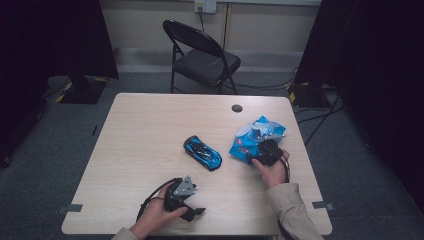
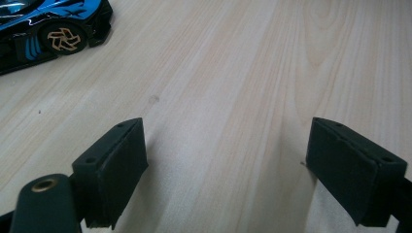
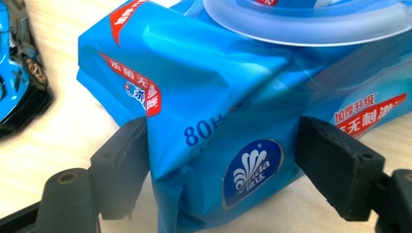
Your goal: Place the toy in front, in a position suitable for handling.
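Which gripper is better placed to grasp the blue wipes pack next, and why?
The right gripper: the wipes pack already sits between its open jaws. The left gripper is open over bare table.

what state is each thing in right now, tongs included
wet wipes pack: lying on the table, lid shut, one end between the right tongs' jaws
toy car: on its wheels, untouched
left tongs: open, nothing between the jaws
right tongs: jaws either side of the pack, grip unclear
folding chair: unfolded, empty

High view looks down from the near side; both gripper views skim close over the light wooden table (image 1: 150, 130), sharing the blue toy car (image 2: 46, 29).
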A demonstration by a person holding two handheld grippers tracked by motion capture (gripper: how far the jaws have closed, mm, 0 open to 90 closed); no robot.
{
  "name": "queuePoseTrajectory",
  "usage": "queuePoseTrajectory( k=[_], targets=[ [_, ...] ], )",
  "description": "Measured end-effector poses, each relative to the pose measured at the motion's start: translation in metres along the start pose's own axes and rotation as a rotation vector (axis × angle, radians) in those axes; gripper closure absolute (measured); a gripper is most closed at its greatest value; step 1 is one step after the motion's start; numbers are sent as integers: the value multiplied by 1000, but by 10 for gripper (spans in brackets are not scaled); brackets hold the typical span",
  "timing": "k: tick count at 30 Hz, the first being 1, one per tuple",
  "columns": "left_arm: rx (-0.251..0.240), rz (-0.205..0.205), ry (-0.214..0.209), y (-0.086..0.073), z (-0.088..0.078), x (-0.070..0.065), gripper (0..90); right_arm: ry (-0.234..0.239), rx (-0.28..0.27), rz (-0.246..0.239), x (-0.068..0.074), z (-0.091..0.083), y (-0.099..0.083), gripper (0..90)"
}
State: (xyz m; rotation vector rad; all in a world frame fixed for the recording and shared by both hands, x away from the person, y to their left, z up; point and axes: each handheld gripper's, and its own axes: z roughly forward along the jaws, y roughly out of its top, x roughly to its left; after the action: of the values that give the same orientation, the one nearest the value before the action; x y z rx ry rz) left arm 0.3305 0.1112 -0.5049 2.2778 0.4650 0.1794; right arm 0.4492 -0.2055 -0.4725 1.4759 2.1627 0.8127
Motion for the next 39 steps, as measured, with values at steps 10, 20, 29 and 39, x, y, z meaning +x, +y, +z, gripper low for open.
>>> queuePoseTrajectory(
  k=[10, 20, 29, 39],
  targets=[
    [1, 0, 0, 0, 0, 0, 141, -11, 1, 10, -5, 10, 12, 210],
    [1, -2, 3, 0, 0, 0, 139, -17, -16, 16, -10, 20, 18, 197],
    [1, -8, 8, 0, 0, -1, 137, 37, 1, 26, -16, 10, 16, 217],
    [0, -9, 10, 0, 0, -1, 136, 53, 4, -22, -29, -20, 16, 235]
  ],
)
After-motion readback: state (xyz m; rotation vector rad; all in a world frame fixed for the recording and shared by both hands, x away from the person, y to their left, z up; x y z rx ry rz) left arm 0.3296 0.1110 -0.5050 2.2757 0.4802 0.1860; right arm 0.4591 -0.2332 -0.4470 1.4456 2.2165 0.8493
